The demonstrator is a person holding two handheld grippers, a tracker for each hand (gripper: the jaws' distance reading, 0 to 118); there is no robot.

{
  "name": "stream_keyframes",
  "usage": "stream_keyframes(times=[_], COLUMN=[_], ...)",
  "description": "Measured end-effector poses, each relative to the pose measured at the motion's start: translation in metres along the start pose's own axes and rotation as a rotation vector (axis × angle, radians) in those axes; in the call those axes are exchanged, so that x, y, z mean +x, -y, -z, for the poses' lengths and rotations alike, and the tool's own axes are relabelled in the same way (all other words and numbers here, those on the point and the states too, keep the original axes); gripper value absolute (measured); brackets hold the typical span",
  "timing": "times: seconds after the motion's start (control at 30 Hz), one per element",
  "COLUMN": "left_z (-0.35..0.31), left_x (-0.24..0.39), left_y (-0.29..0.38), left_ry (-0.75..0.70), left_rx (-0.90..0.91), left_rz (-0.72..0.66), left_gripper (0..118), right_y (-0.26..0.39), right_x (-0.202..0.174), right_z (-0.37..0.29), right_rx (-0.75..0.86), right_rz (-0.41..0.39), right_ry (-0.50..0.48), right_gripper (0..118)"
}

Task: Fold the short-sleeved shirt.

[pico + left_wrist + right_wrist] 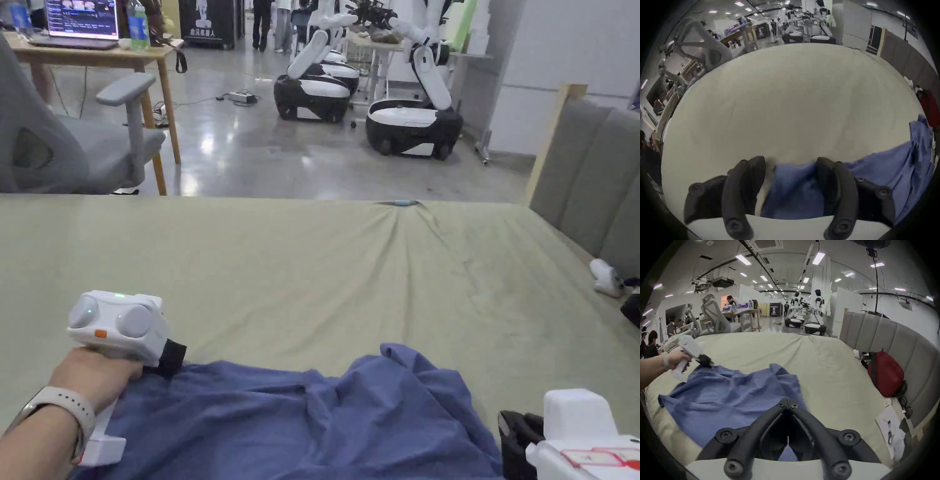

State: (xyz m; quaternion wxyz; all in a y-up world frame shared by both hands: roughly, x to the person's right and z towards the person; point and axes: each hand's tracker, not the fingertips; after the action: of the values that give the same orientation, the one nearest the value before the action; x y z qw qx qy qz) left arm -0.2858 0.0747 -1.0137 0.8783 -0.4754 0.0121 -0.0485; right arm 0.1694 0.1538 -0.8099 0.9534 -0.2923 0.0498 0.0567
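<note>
Across the lower middle of the head view the blue shirt (pixel 300 419) lies rumpled on the green sheet (pixel 312 269); your left gripper (pixel 790 164) gapes over its edge, your right gripper (pixel 788 403) is pinched together empty, so lifting now likely drags only bunched cloth.

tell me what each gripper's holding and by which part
Nothing is gripped yet. The left gripper is open, straddling the blue shirt at its edge; the right gripper is shut above the shirt.
</note>
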Motion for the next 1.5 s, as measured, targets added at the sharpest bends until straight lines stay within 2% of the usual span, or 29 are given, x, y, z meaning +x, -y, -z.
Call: stream_keyframes(times=[0.03, 0.07, 0.1, 0.13, 0.2, 0.23, 0.37, 0.4, 0.47, 0.5, 0.53, 0.6, 0.73, 0.8, 0.87, 1.27, 1.5], left_z=[-0.006, -0.011, -0.018, -0.022, -0.034, -0.040, -0.053, -0.052, -0.053, -0.053, -0.054, -0.058, -0.086, -0.110, -0.141, -0.363, -0.444], left_x=[0.002, 0.003, 0.003, -0.002, 0.000, 0.000, -0.002, -0.005, -0.005, -0.005, -0.006, -0.006, -0.016, -0.025, -0.033, -0.095, -0.110], left_y=[0.000, 0.000, 0.001, -0.004, -0.003, -0.003, -0.005, -0.007, -0.007, -0.007, -0.007, -0.005, -0.004, -0.005, -0.008, -0.039, -0.071], left_ry=[0.013, 0.012, 0.031, 0.029, 0.031, 0.029, 0.042, 0.043, 0.044, 0.046, 0.048, 0.048, 0.024, 0.025, -0.012, -0.188, -0.263], left_rx=[-0.003, -0.003, 0.001, 0.006, 0.023, 0.034, 0.052, 0.051, 0.049, 0.048, 0.047, 0.047, 0.140, 0.169, 0.231, 0.646, 0.807], left_rz=[0.006, 0.024, 0.028, 0.019, 0.039, 0.039, 0.035, 0.036, 0.037, 0.036, 0.035, 0.038, 0.006, -0.004, 0.015, 0.037, 0.032], left_gripper=[39, 11, 2, 2, 2, 2, 2, 2, 2, 2, 2, 2, 2, 2, 2, 2, 2], right_y=[-0.009, -0.016, -0.024, -0.030, -0.040, -0.042, -0.036, -0.033, -0.027, -0.025, -0.024, -0.028, -0.053, -0.073, -0.096, -0.244, -0.325], right_x=[0.007, 0.015, 0.020, 0.025, 0.035, 0.036, 0.039, 0.040, 0.043, 0.043, 0.043, 0.039, 0.039, 0.035, 0.029, -0.008, -0.026], right_z=[0.015, 0.031, 0.050, 0.068, 0.104, 0.119, 0.161, 0.168, 0.178, 0.180, 0.178, 0.167, 0.130, 0.105, 0.078, -0.085, -0.132], right_rx=[-0.013, -0.040, -0.076, -0.090, -0.173, -0.211, -0.261, -0.296, -0.349, -0.364, -0.364, -0.346, -0.247, -0.184, -0.110, 0.224, 0.425], right_rz=[0.006, 0.007, 0.020, 0.054, 0.086, 0.095, 0.072, 0.077, 0.128, 0.137, 0.146, 0.119, 0.111, 0.066, 0.026, -0.001, -0.059], right_ry=[-0.003, -0.011, -0.046, -0.049, -0.092, -0.102, -0.067, -0.099, -0.151, -0.202, -0.268, -0.206, -0.186, -0.150, -0.135, -0.145, -0.048], right_gripper=[0, 0, 8, 28, 95, 100, 92, 77, 21, 6, 5, 4, 4, 4, 4, 4, 4])
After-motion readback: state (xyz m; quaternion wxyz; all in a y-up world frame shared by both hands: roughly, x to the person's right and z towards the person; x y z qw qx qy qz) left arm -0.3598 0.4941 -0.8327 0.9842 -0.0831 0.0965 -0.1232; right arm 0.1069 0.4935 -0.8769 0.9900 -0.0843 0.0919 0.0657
